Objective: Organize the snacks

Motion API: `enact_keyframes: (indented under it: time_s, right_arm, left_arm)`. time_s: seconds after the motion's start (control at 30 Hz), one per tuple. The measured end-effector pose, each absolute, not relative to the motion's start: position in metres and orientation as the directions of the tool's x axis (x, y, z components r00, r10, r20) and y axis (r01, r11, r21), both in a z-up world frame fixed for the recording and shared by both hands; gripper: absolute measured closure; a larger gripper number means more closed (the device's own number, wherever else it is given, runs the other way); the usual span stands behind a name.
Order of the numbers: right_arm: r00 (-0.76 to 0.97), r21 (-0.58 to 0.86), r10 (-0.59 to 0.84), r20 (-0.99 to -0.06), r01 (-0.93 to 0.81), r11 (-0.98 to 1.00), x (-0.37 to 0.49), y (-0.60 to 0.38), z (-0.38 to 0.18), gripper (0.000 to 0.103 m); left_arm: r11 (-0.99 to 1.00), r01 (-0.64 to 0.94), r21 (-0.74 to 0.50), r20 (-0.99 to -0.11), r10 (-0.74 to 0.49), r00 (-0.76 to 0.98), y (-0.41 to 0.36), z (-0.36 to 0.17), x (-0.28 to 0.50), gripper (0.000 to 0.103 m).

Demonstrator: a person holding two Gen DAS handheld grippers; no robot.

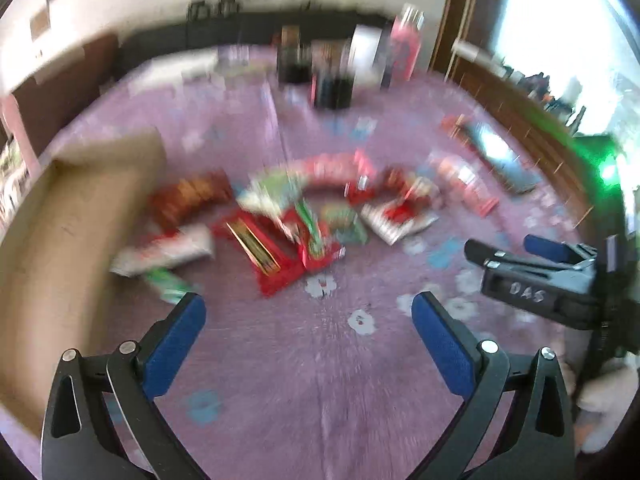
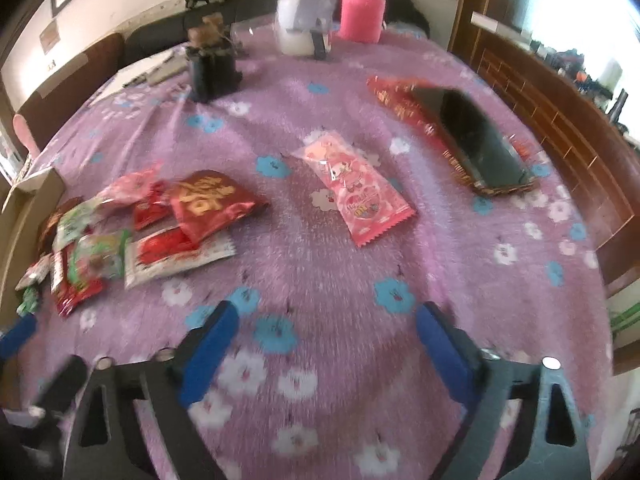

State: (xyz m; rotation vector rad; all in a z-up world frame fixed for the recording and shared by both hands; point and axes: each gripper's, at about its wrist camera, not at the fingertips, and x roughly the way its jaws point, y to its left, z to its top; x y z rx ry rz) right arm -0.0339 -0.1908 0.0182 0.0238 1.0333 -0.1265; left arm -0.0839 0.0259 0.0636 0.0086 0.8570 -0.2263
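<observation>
Several snack packets lie in a pile (image 1: 296, 220) on the purple flowered cloth, mostly red and green; the left wrist view is blurred. In the right wrist view the same pile (image 2: 132, 232) sits at the left, topped by a red packet with gold writing (image 2: 208, 200). A pink packet (image 2: 356, 192) lies apart in the middle. A cardboard box (image 1: 68, 248) stands left of the pile. My left gripper (image 1: 308, 312) is open and empty, short of the pile. My right gripper (image 2: 328, 320) is open and empty above bare cloth; it also shows in the left wrist view (image 1: 532, 256).
A dark flat box on a red packet (image 2: 472, 136) lies at the right. A pink bottle (image 2: 362, 8), a white container (image 2: 296, 24) and a dark holder (image 2: 214, 68) stand at the back. A wooden rail (image 2: 560, 128) borders the right side.
</observation>
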Motion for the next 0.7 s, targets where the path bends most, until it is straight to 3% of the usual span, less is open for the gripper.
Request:
enact_keyframes:
  time_s: [0.2, 0.3, 0.43, 0.53, 0.57, 0.63, 0.7]
  right_arm:
    - [0.725, -0.082, -0.113, -0.68, 0.078, 0.994, -0.107, -0.174, 0.122, 0.014]
    - [0.845, -0.12, -0.147, -0.515, 0.099, 0.988, -0.155, -0.166, 0.204, 0.013]
    - [0.943, -0.115, -0.178, -0.28, 0.151, 0.982, -0.207, -0.161, 0.317, 0.012]
    - [0.976, -0.102, -0.197, -0.098, 0.187, 0.977, -0.239, -0.157, 0.405, 0.011]
    - [0.981, -0.105, -0.192, -0.038, 0.187, 0.977, -0.246, -0.153, 0.43, 0.003]
    - [0.988, -0.106, -0.143, 0.051, 0.147, 0.983, -0.257, -0.147, 0.468, 0.0]
    - [0.997, -0.097, -0.071, 0.031, 0.073, 0.993, -0.252, -0.14, 0.487, 0.0]
  left_arm:
    - [0.962, 0.251, -0.11, -0.518, -0.271, 0.811, 0.078, 0.189, -0.163, 0.0]
    - [0.953, 0.281, -0.111, -0.388, -0.302, 0.871, 0.109, 0.255, -0.204, 0.0]
    - [0.975, 0.224, -0.014, -0.266, -0.219, 0.939, 0.141, 0.344, -0.238, 0.0]
    - [0.987, 0.159, 0.023, -0.208, -0.151, 0.966, 0.161, 0.399, -0.242, 0.0]
    - [0.99, 0.136, 0.041, -0.193, -0.126, 0.973, 0.165, 0.413, -0.241, 0.0]
    - [0.991, 0.114, 0.068, -0.178, -0.1, 0.979, 0.171, 0.434, -0.233, 0.0]
    - [0.992, 0.111, 0.057, -0.213, -0.096, 0.972, 0.175, 0.434, -0.218, 0.0]
